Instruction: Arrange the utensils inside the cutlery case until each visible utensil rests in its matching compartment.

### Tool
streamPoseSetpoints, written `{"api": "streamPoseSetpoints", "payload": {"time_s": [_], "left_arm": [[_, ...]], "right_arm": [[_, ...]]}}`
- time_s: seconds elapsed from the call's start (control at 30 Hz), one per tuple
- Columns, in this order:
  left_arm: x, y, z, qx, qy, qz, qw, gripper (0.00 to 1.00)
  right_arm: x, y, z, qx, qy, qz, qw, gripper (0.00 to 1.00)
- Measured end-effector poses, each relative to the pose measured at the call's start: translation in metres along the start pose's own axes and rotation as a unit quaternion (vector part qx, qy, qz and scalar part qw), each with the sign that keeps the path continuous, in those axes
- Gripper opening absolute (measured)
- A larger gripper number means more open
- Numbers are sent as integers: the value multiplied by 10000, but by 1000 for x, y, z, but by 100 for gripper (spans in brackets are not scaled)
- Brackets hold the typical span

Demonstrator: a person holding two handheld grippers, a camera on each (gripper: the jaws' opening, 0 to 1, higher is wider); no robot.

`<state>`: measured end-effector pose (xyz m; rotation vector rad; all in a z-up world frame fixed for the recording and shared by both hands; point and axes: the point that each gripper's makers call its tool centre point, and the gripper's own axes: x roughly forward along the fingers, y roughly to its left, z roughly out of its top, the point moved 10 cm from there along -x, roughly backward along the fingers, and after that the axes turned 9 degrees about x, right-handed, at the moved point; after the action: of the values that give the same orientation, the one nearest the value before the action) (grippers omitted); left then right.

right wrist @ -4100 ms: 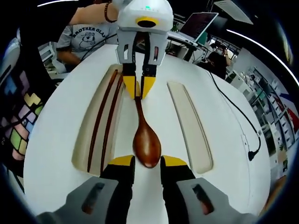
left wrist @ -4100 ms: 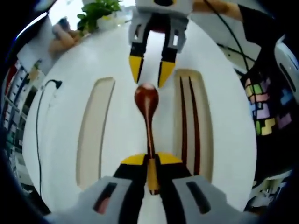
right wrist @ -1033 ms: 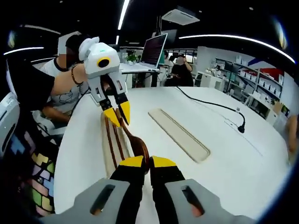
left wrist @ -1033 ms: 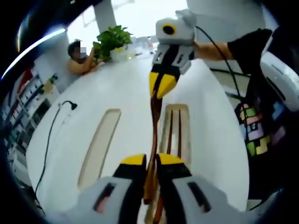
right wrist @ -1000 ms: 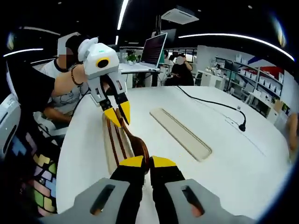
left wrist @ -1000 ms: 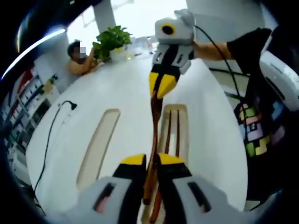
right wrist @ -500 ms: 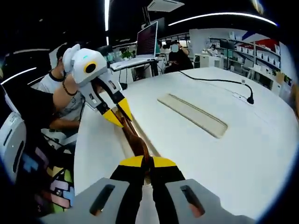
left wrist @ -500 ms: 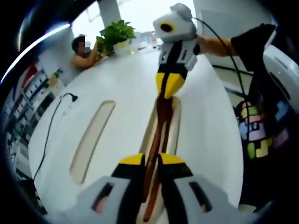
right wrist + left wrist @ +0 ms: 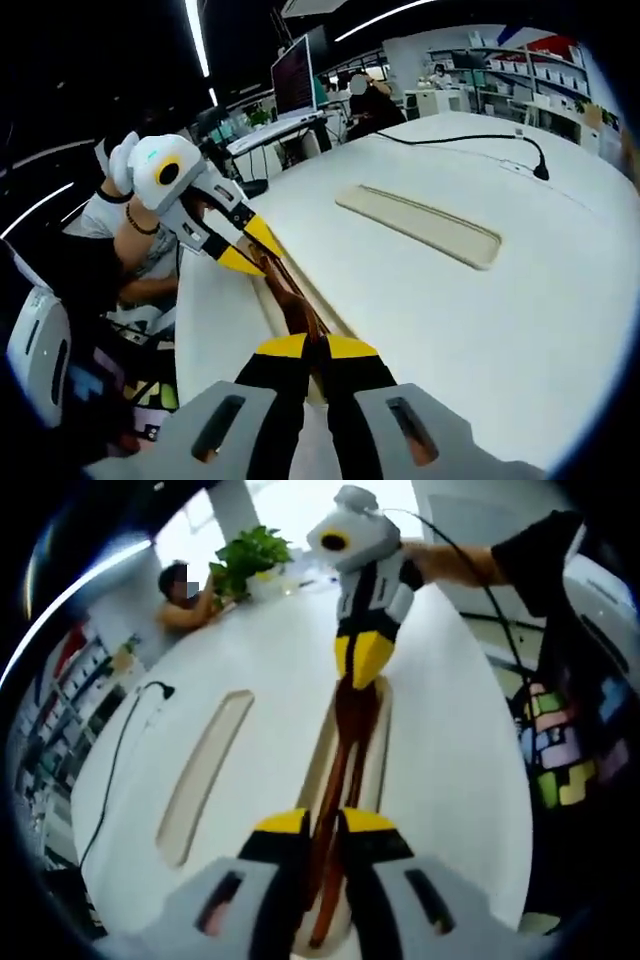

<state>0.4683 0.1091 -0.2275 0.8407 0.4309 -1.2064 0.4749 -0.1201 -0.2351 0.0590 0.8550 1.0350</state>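
A dark wooden spoon (image 9: 340,748) hangs lengthwise over the beige compartment (image 9: 383,742) that holds two dark chopsticks. My left gripper (image 9: 318,825) is shut on its handle end. The right gripper (image 9: 362,665) comes in from the far side, shut on the bowl end. In the right gripper view the spoon (image 9: 296,300) runs from my right gripper (image 9: 312,348) up to the left gripper (image 9: 248,250), above the same compartment (image 9: 268,305). A second, empty compartment (image 9: 205,772) (image 9: 420,225) lies apart on the white table. I cannot tell whether the spoon touches the chopsticks.
A black cable with a plug (image 9: 150,692) (image 9: 538,168) lies on the round white table (image 9: 460,780). A potted plant (image 9: 250,555) and a seated person (image 9: 185,595) are at the far edge. A screen (image 9: 292,75) stands behind the table. A patterned sleeve (image 9: 560,760) is at the right.
Both grippers, at first open around the spoon lying on the table between the compartments, have shut on it, lifted it and carried it sideways over the compartment with the chopsticks.
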Motion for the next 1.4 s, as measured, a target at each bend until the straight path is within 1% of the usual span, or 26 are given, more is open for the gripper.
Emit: {"api": "streamPoseSetpoints", "payload": {"time_s": [0.13, 0.2, 0.27, 0.37, 0.47, 0.6, 0.77, 0.83, 0.97, 1.1, 1.2, 1.27, 1.33, 1.4], "left_arm": [[-1, 2, -4, -68, 2, 33, 10000, 11], [-2, 3, -5, -128, -14, 23, 9999, 11], [-2, 3, -5, -164, -19, 17, 9999, 8], [-2, 3, -6, -142, 4, 29, 9999, 8], [-2, 3, -5, -117, -16, 14, 9999, 8], [-4, 3, -4, -85, -21, 49, 9999, 8], [-4, 2, -3, -132, -61, 78, 9999, 7], [-5, -1, -2, -119, -73, 91, 9999, 6], [-8, 0, 1, -191, -183, 118, 9996, 4], [-12, 4, 2, -248, -265, 213, 9991, 4], [-15, 11, 3, -411, -426, 377, 9975, 4], [-17, 17, 5, -558, -609, 508, 9953, 4], [-19, 22, 7, -607, -765, 617, 9933, 5], [-20, 28, 8, -797, -876, 683, 9906, 5]], "right_arm": [[0, -1, -2, -40, 206, -37, 9998, 3], [0, -1, -2, -62, 215, -6, 9997, 4], [0, -2, -2, -149, 226, -61, 9996, 4], [-1, -2, -2, -228, 288, -92, 9993, 8], [-5, -4, -3, -380, 354, -134, 9986, 10], [-12, -6, 0, -398, 215, -93, 9989, 10], [-14, -10, 1, -420, 107, -141, 9990, 10], [-15, -10, 0, -428, 71, -108, 9990, 10], [-15, -8, 1, -405, -55, -22, 9992, 10], [-19, -7, 4, -466, -192, -42, 9987, 10], [-23, -7, 10, -501, -344, -80, 9981, 10], [-26, -9, 15, -498, -498, -122, 9974, 10], [-28, -12, 20, -488, -602, -166, 9969, 10], [-30, -14, 25, -494, -692, -254, 9961, 10]]}}
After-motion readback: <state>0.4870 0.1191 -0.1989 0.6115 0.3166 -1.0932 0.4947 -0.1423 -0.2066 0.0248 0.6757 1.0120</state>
